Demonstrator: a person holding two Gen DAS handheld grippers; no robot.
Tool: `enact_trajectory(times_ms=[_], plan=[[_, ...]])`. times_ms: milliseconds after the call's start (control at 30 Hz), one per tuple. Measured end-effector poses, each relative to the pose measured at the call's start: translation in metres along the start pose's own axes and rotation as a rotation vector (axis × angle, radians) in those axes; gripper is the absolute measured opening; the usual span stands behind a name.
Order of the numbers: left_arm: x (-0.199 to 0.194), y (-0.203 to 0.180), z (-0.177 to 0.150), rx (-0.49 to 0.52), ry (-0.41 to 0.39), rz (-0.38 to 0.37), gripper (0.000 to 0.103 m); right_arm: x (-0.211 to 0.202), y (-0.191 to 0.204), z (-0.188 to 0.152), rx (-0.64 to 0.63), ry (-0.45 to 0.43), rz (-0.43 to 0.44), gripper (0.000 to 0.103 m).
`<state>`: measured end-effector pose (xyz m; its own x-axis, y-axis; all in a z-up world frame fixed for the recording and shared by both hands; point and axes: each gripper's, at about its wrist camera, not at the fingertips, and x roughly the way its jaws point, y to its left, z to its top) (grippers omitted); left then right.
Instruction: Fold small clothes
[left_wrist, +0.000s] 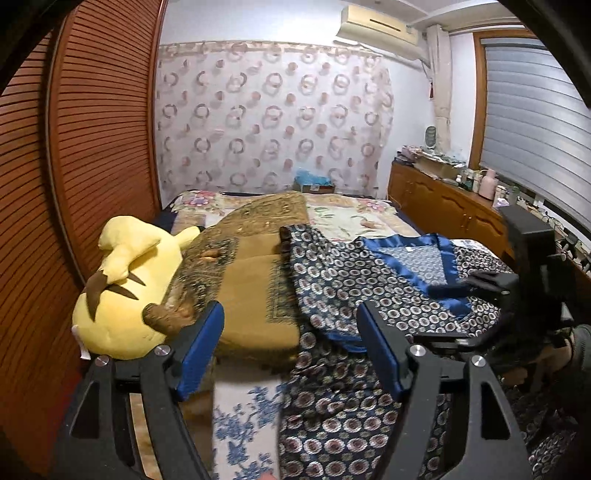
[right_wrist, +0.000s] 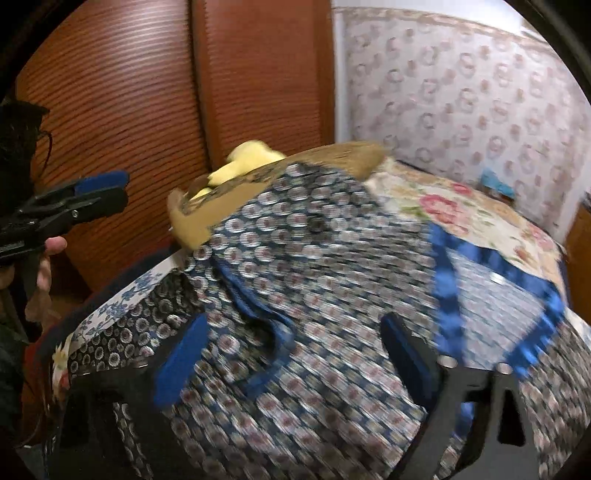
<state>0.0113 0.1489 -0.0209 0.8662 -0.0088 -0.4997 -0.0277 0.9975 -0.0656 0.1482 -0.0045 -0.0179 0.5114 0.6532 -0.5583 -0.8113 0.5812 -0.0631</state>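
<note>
A navy satin pyjama top (left_wrist: 351, 284) with a ring pattern and bright blue trim (left_wrist: 410, 254) lies spread on the bed. My left gripper (left_wrist: 291, 336) hovers over its left edge and the brown blanket, open, with nothing between its blue pads (left_wrist: 201, 332). In the right wrist view the same top (right_wrist: 314, 258) fills the frame, blurred. My right gripper (right_wrist: 295, 358) stands open just above it; cloth lies beneath the wide gap, and the pads (right_wrist: 181, 362) do not press on it. The left gripper (right_wrist: 107, 195) shows at the far left, held by a hand (right_wrist: 44, 266).
A yellow plush toy (left_wrist: 122, 280) and a folded brown blanket (left_wrist: 251, 273) lie left of the top. The floral bed cover (left_wrist: 351, 218) stretches behind. A slatted wooden wardrobe (left_wrist: 92, 147) stands at the left, and a cluttered wooden cabinet (left_wrist: 443, 199) at the right.
</note>
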Motion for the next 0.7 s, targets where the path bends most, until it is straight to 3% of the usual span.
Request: enact_trajectory(times_ms=[33,67,233,400,433,533,700], plan=[[-0.001,0.002,-0.001,-0.002,0.0,0.004,0.075,0.011,0.004,0.004,-0.013,0.016,0.032,0.071],[-0.002,0.005,-0.002,-0.002,0.0,0.008,0.075,0.019,0.006,0.006,-0.02,0.025,0.055,0.066],[-0.008,0.013,-0.007,-0.005,-0.009,0.032,0.075,0.057,0.02,0.019,-0.068,0.056,0.11,0.061],[-0.007,0.019,-0.014,-0.01,0.007,0.039,0.075,0.086,0.028,0.026,-0.128,0.105,0.044,0.052],[-0.006,0.019,-0.014,-0.012,0.009,0.038,0.075,0.092,0.03,0.028,-0.134,0.112,0.027,0.047],[-0.004,0.016,-0.017,-0.013,0.013,0.034,0.075,0.103,0.028,0.029,-0.139,0.125,-0.008,0.019],[0.001,0.012,-0.02,-0.013,0.022,0.02,0.075,0.097,0.009,0.034,-0.095,0.075,-0.075,0.013]])
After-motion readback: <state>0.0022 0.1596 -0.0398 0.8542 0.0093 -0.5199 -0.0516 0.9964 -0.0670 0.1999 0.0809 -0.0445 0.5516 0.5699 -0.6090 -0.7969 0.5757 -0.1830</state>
